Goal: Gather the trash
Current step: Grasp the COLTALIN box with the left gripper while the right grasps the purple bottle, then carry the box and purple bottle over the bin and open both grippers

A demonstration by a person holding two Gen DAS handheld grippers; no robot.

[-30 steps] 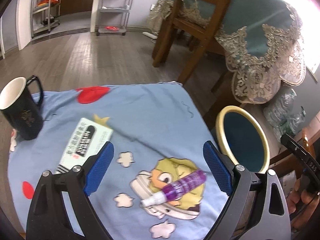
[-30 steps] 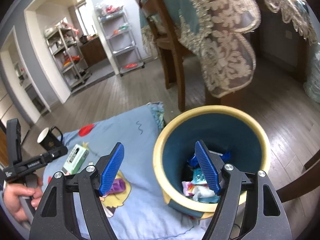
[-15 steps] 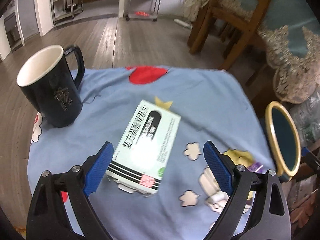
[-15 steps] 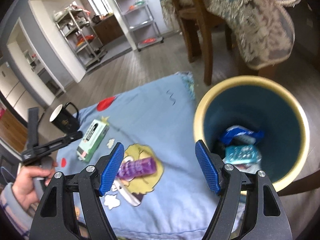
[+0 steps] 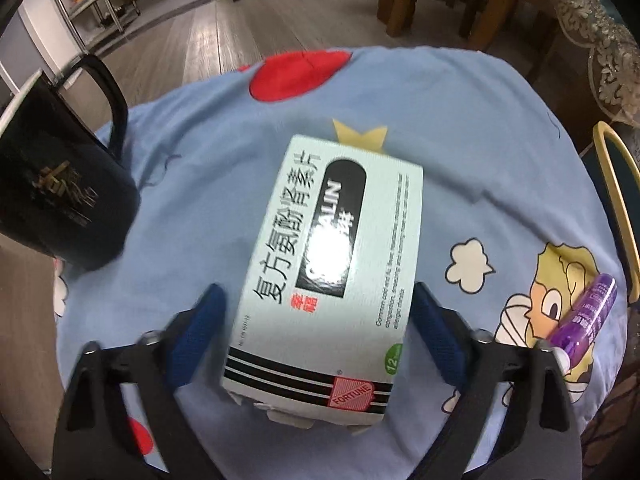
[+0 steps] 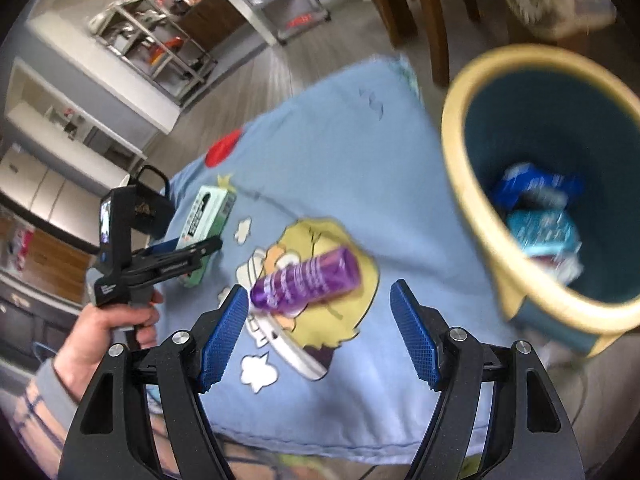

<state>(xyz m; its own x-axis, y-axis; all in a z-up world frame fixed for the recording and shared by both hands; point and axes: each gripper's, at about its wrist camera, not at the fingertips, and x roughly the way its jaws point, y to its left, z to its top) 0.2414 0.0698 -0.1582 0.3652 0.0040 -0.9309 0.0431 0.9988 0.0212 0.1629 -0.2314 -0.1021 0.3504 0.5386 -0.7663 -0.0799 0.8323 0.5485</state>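
Observation:
A pale green medicine box [image 5: 332, 256] lies flat on the blue cartoon cloth [image 5: 460, 128]. My left gripper [image 5: 320, 344] is open, its blue pads on either side of the box's near end, not pressing it. The box also shows in the right wrist view [image 6: 208, 216], with the left gripper [image 6: 172, 256] at it. A purple tube [image 6: 308, 280] lies on the cloth just ahead of my open, empty right gripper [image 6: 316, 336]; it also shows in the left wrist view [image 5: 588, 316]. The yellow-rimmed teal bin [image 6: 476, 208] stands at the right, with wrappers inside.
A black mug [image 5: 52, 192] stands on the cloth left of the box. Wooden chair legs [image 5: 404, 0] and a lace-edged tablecloth [image 5: 592, 40] stand behind. Metal shelves [image 6: 168, 40] line the far wall.
My left gripper has moved forward and down until its pads flank the medicine box. My right gripper has swung left, away from the bin, and come down close to the purple tube.

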